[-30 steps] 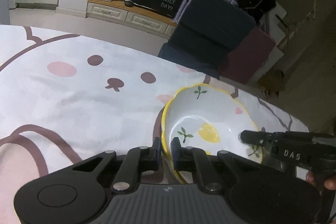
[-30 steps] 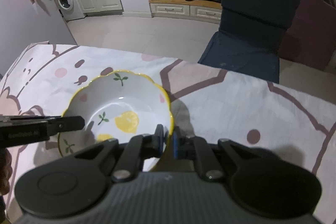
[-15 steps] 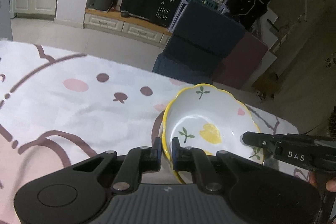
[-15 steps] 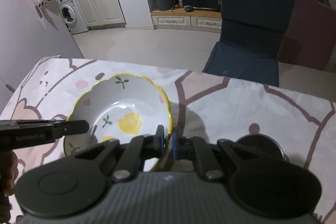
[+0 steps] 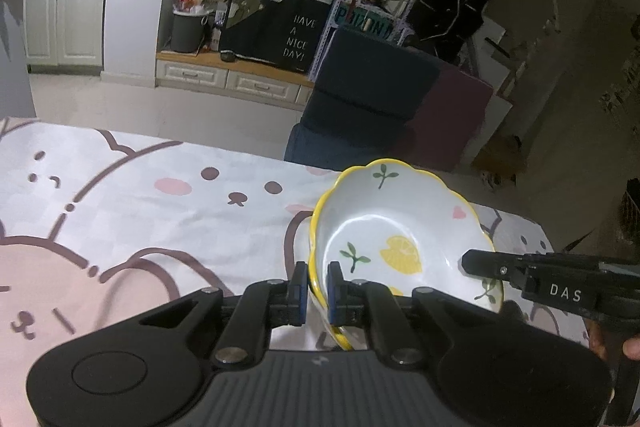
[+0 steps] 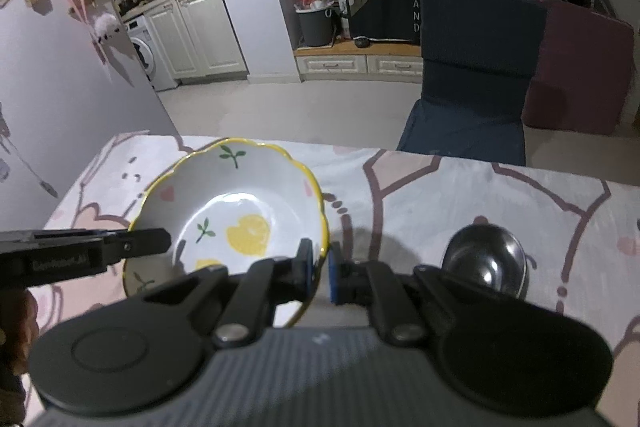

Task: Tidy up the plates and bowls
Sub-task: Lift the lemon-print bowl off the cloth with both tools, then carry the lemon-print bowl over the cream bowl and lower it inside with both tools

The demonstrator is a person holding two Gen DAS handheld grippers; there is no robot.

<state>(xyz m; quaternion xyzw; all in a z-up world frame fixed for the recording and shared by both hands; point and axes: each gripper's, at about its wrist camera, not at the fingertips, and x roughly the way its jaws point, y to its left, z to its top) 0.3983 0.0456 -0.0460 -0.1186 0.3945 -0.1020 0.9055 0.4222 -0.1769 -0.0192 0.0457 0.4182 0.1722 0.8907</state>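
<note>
A white bowl with a yellow scalloped rim and lemon print (image 5: 392,227) (image 6: 240,211) is held above the table between both grippers. My left gripper (image 5: 317,287) is shut on its left rim. My right gripper (image 6: 320,269) is shut on its right rim. The right gripper also shows in the left wrist view (image 5: 532,281), and the left gripper shows in the right wrist view (image 6: 92,253). A small shiny steel bowl (image 6: 486,263) sits on the table to the right of the lemon bowl.
The table carries a white and pink cartoon bear cloth (image 5: 140,211). A dark blue chair (image 6: 476,75) and a maroon chair (image 6: 580,67) stand past the far edge. Kitchen cabinets (image 6: 192,35) and a bin (image 5: 188,31) are further back.
Both grippers have lifted the lemon bowl up off the cloth and it now hangs higher. The steel bowl has come into sight in the right wrist view.
</note>
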